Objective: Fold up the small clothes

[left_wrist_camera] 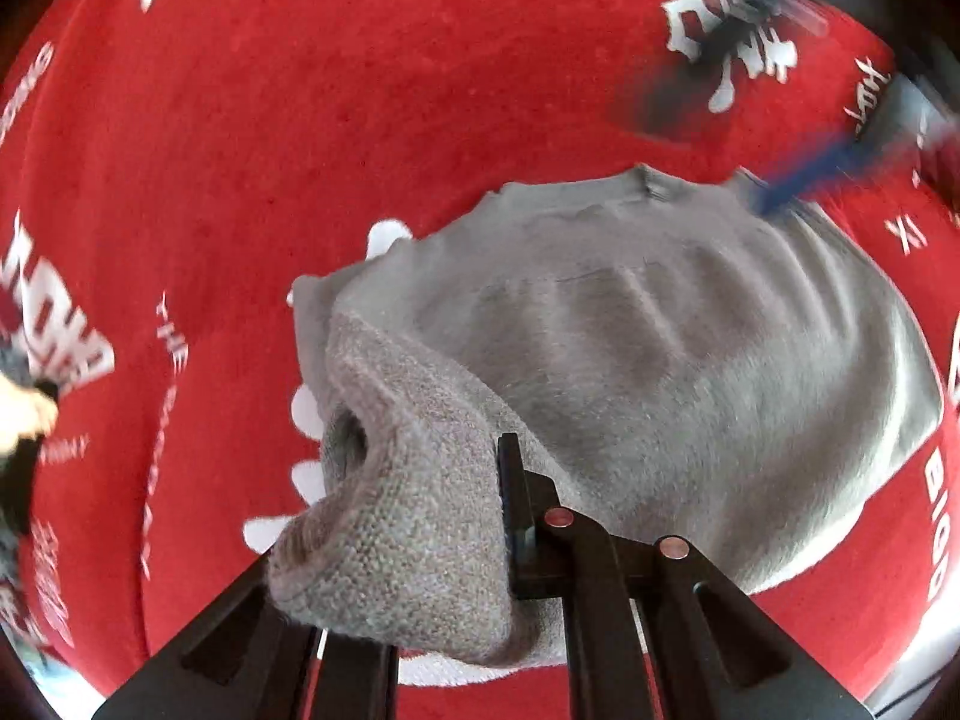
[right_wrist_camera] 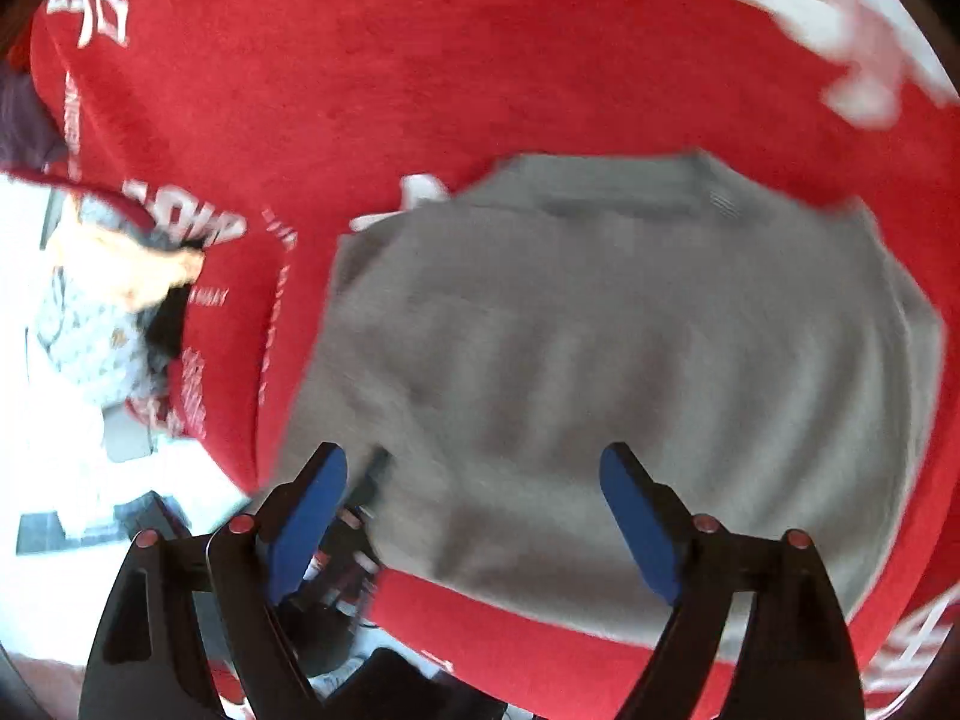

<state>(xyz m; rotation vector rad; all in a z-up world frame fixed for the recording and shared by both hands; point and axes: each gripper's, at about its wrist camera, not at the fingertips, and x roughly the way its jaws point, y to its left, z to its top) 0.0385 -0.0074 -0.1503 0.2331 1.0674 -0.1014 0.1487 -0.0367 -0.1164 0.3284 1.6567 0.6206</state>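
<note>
A small grey knitted garment [left_wrist_camera: 690, 372] lies on a red blanket with white lettering [left_wrist_camera: 300, 120]. My left gripper [left_wrist_camera: 420, 516] is shut on a bunched edge of the grey garment, lifted and curled over toward its middle; only its right finger [left_wrist_camera: 510, 492] shows clear of the cloth. My right gripper [right_wrist_camera: 474, 498] is open and empty, its blue pads [right_wrist_camera: 636, 516] spread wide just above the near edge of the grey garment [right_wrist_camera: 630, 330]. It shows as a blurred blue streak at the far right of the left wrist view [left_wrist_camera: 798, 174].
The red blanket [right_wrist_camera: 360, 60] covers the work surface. At the left of the right wrist view the blanket's edge drops off to a white floor [right_wrist_camera: 54, 480] with a patterned cloth pile [right_wrist_camera: 90, 324] and dark objects.
</note>
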